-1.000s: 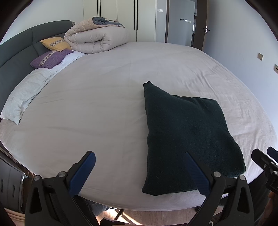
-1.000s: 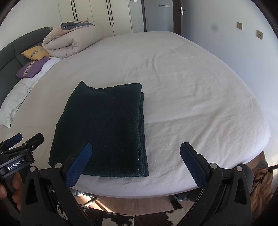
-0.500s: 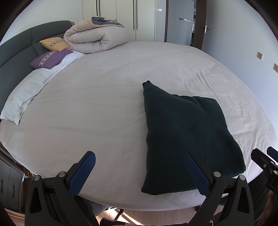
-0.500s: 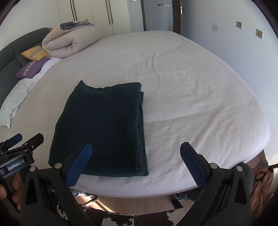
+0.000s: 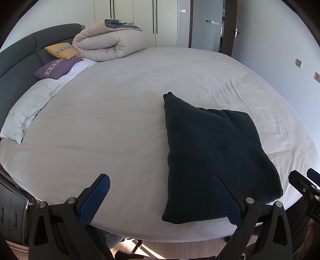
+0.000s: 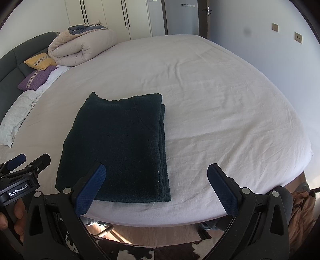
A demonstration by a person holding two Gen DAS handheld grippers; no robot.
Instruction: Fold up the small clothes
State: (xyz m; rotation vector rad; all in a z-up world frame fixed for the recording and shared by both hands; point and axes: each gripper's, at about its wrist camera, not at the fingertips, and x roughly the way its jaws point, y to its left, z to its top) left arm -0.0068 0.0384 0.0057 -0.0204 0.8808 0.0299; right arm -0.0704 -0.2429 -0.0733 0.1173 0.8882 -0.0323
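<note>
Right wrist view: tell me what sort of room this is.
Most likely a home bedroom: a large bed with a padded headboard, pillows and a rolled duvet, wardrobe doors behind. A folded dark garment lies on the sheet.

Both views bedward, sharing sweater (image 5: 216,158)

A dark green garment (image 6: 116,146) lies folded flat near the foot edge of the bed (image 6: 220,100). The right claw (image 6: 156,190) hangs spread wide above that edge, gripping nothing. The left claw (image 6: 22,164) shows at far left, held by a hand (image 6: 12,218).
</note>
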